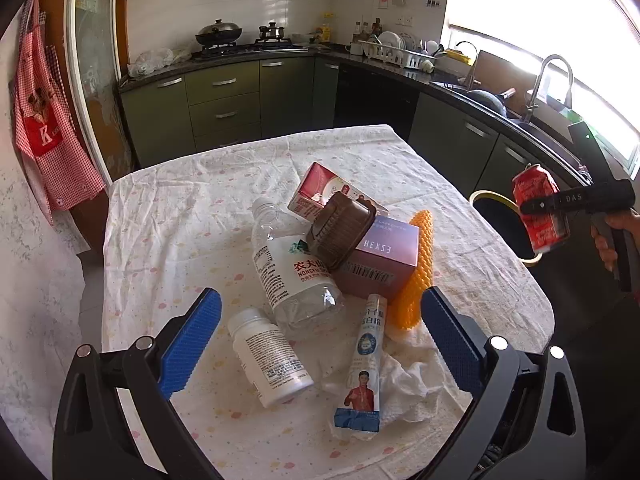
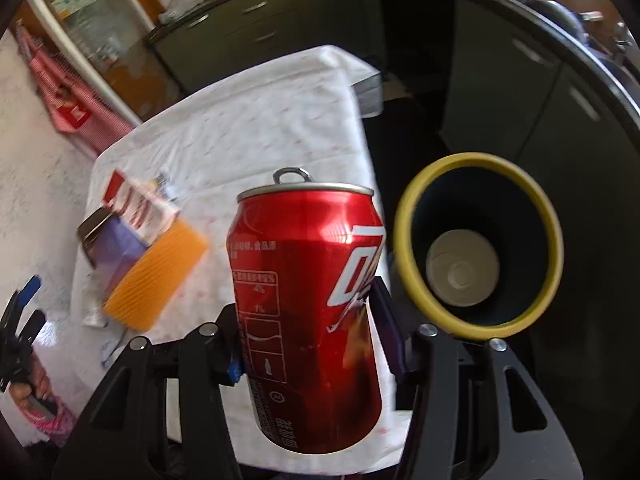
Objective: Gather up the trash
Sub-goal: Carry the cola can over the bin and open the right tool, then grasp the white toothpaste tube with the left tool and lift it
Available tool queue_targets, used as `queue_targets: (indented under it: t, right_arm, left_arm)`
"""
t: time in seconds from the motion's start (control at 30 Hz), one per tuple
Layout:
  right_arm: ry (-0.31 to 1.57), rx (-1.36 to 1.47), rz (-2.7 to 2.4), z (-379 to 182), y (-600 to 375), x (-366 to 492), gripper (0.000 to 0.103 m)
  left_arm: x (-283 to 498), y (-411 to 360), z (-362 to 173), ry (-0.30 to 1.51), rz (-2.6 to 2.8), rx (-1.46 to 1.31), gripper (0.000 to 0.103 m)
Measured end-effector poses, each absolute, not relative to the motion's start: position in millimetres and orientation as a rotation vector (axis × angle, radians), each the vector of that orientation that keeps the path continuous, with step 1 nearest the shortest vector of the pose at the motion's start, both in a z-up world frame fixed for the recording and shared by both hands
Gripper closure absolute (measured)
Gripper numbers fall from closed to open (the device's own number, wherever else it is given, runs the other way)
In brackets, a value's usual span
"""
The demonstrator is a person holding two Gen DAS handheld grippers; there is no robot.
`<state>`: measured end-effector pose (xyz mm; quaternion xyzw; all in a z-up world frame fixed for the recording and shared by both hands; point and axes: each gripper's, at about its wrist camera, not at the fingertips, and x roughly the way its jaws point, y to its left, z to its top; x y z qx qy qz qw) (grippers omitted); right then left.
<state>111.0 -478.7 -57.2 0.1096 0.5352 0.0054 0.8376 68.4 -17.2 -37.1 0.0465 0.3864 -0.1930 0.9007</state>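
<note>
Right gripper is clamped on a dented red aluminium soda can, one blue pad on each side of it, holding it upright in the air off the right edge of the counter, which is covered in a wrinkled white cloth with small pastel spots. Just right of the can, down below, sits a round dark bin with a yellow rim, and you can see a pale disc at its bottom. Left gripper hovers low over the near side of the counter with its blue pads spread wide apart, gripping nothing. Between those pads lies the rest of the trash pile: a white plastic pill bottle on its side, a clear crumpled water bottle with a red and white label, a white and blue squeeze tube with a man in red printed on it resting on a crumpled white paper towel. Farther back there's a mauve cardboard box with a brown plastic tub tipped against it, a red and white carton behind that, and an orange bumpy plastic piece on the right side of the box.
</note>
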Motion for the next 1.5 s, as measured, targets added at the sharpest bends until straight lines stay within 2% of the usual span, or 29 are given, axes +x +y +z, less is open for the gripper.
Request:
queue_targets:
  t: [0.2, 0.43, 0.5, 1.17, 1.3, 1.47, 1.5]
  right_arm:
    - [1.143, 0.273, -0.194, -99.4, -581.3, 120.2, 0.053]
    - [1.193, 0.329, -0.255, -147.1, -613.8, 146.4, 0.052]
    - [1.191, 0.346, -0.269, -151.9, -622.1, 150.2, 0.045]
    - [0.98, 0.348, -0.074, -110.2, -546.4, 40.3, 0.038]
    - [0.975, 0.347, -0.059, -109.3, -539.1, 35.2, 0.038]
    - [0.984, 0.347, -0.024, -111.8, -531.3, 40.6, 0.038]
    - [0.988, 0.347, -0.018, -112.7, -529.4, 41.1, 0.038]
  left_arm:
    - [66.2, -31.1, -38.0, 0.815, -0.415, 0.103, 0.005]
    - [64.3, -48.7, -36.0, 0.829, -0.431, 0.115, 0.005]
    - [63.1, -54.5, -34.8, 0.831, -0.443, 0.124, 0.005]
    - [38.6, -72.1, -61.1, 0.906, -0.574, 0.228, 0.005]
    - [41.3, -76.3, -70.4, 0.938, -0.61, 0.244, 0.015]
    - [58.3, -78.4, -87.3, 1.013, -0.607, 0.246, 0.039]
    - [62.1, -78.4, -91.1, 1.029, -0.607, 0.243, 0.041]
